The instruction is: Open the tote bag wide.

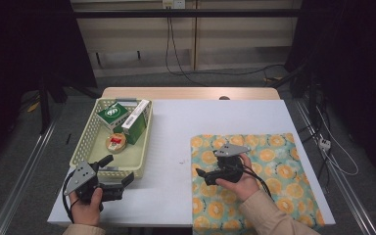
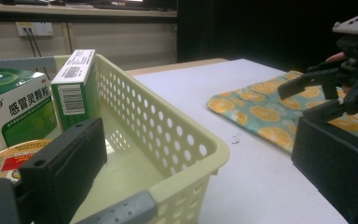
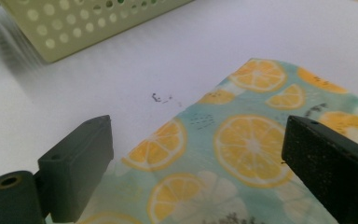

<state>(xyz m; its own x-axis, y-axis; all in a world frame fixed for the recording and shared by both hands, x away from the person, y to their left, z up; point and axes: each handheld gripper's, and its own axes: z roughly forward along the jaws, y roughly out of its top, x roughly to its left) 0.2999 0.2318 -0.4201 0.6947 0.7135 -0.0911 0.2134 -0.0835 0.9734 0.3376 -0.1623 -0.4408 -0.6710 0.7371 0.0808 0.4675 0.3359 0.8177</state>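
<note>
A pale yellow perforated basket (image 1: 90, 132) stands on the left of the white table (image 1: 176, 132). It holds a green 999 box (image 1: 112, 113), a tall green-and-white box (image 1: 136, 121) and a round tin (image 1: 116, 142) with a red label. An orange-slice print cloth (image 1: 274, 161) lies flat on the right. My left gripper (image 1: 119, 169) is open at the basket's near end; in its own view the basket corner (image 2: 168, 135) sits between the jaws of the left gripper (image 2: 200, 172). My right gripper (image 1: 206, 166) is open, low over the cloth's left part (image 3: 242, 140), with nothing held.
A small ink mark (image 3: 161, 98) is on the bare table between basket and cloth. A wooden strip (image 1: 191, 93) runs along the table's far edge. Cables and a power strip (image 1: 324, 143) lie on the floor to the right.
</note>
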